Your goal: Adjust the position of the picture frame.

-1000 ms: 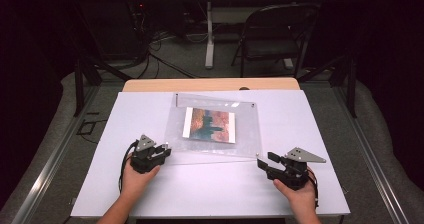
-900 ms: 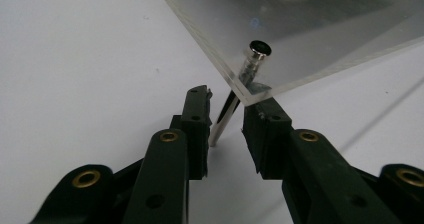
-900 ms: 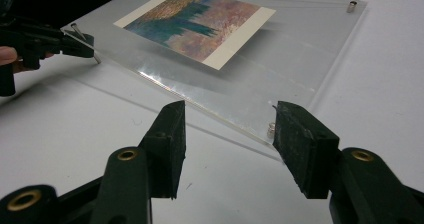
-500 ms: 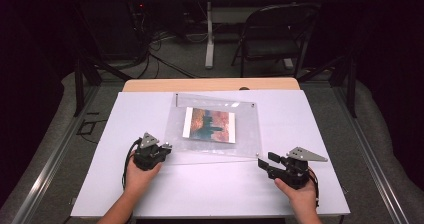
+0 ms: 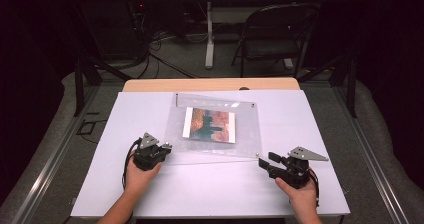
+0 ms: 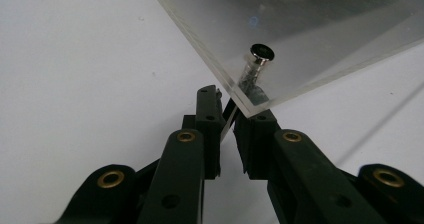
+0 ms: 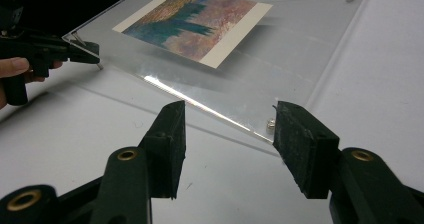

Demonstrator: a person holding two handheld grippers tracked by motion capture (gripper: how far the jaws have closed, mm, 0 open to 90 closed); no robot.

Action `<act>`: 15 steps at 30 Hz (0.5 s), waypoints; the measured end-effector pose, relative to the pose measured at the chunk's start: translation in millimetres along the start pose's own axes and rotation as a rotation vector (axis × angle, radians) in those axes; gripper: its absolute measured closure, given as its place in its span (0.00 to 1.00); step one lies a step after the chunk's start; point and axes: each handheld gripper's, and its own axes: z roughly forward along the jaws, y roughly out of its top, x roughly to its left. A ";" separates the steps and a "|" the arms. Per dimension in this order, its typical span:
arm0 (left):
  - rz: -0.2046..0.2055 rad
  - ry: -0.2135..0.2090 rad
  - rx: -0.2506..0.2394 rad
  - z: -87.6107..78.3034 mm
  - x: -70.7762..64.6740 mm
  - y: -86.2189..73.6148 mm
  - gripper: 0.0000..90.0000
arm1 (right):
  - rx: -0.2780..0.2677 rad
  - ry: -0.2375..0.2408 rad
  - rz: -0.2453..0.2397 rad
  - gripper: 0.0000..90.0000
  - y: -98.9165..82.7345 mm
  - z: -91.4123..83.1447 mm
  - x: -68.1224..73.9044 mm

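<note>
On table: one acrylic frame [image 5: 220, 129], two grippers.

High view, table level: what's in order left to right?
left gripper → picture inside the clear acrylic frame → right gripper

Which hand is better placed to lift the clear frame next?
Left. The left gripper has just closed on the near corner of the acrylic frame; the right gripper stands open, short of its edge.
</note>
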 end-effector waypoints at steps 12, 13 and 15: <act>0.062 -0.064 0.001 -14.9 -25.6 1.5 0.91 | 0.000 -0.001 0.010 0.52 0.0 -1.1 -2.3; 0.062 -0.077 -0.002 -16.8 -29.6 2.0 0.92 | -0.001 -0.001 0.011 0.52 -0.1 -1.1 -2.2; 0.060 -0.088 -0.005 -18.2 -32.6 2.1 0.92 | -0.004 0.001 0.012 0.52 0.1 -1.5 -1.9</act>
